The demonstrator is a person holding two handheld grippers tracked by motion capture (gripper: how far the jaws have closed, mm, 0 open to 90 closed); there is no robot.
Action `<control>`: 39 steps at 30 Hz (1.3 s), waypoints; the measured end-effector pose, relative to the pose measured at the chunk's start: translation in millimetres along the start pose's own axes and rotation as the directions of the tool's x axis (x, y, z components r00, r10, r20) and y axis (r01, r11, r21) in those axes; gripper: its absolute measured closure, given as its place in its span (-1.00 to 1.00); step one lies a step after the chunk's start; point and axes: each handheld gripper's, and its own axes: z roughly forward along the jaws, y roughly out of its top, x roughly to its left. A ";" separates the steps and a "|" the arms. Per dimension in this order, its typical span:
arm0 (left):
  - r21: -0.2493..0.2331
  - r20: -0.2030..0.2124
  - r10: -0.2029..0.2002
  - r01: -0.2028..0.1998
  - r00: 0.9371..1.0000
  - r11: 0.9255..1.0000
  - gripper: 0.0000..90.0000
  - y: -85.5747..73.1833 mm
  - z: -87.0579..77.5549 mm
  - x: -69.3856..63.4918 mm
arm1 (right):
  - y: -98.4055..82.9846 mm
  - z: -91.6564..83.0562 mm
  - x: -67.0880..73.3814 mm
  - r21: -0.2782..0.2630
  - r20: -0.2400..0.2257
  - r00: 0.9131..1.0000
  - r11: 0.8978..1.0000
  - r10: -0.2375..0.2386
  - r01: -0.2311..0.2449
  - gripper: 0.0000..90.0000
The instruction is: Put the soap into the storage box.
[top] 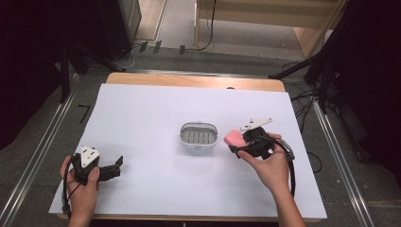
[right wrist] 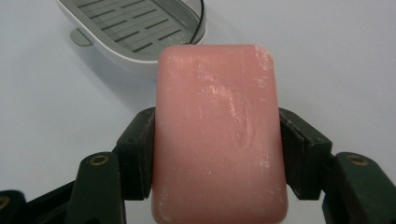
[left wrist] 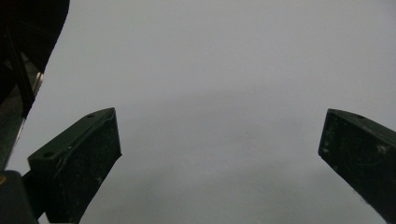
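Two claws over the white-covered counter (top: 156, 189). Right claw (right wrist: 218, 154) clamps a pink soap bar (right wrist: 218, 135) across its long sides, held just right of the grey slotted soap dish (top: 198, 134) at mid-counter. Left claw (left wrist: 219, 154) spread wide with nothing between its jaws, resting near the left edge. Soap looks stiff, probably light; its whitish scuffs suggest a dry surface, though it could slip under a loose pinch. Flat long sides seem the surest hold. Likely next: lowering it flat into the dish.
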 end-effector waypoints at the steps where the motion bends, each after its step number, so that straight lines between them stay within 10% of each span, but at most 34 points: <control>1: 0.000 0.000 0.001 -0.001 1.000 1.000 -1.00 0.0 0.0 0.0 | 1.6 0.6 0.5 -0.003 -0.005 1.000 1.000 -0.008 0.008 -0.14; 30: -0.003 0.002 0.000 0.000 1.000 1.000 -1.00 -0.1 0.0 0.0 | 38.6 10.8 10.4 -0.033 -0.064 0.987 0.989 -0.145 0.143 -0.14; 39: -0.003 0.002 0.000 0.000 1.000 1.000 -1.00 -0.1 0.0 0.0 | 46.7 18.1 16.7 -0.051 -0.102 0.970 0.975 -0.222 0.217 -0.14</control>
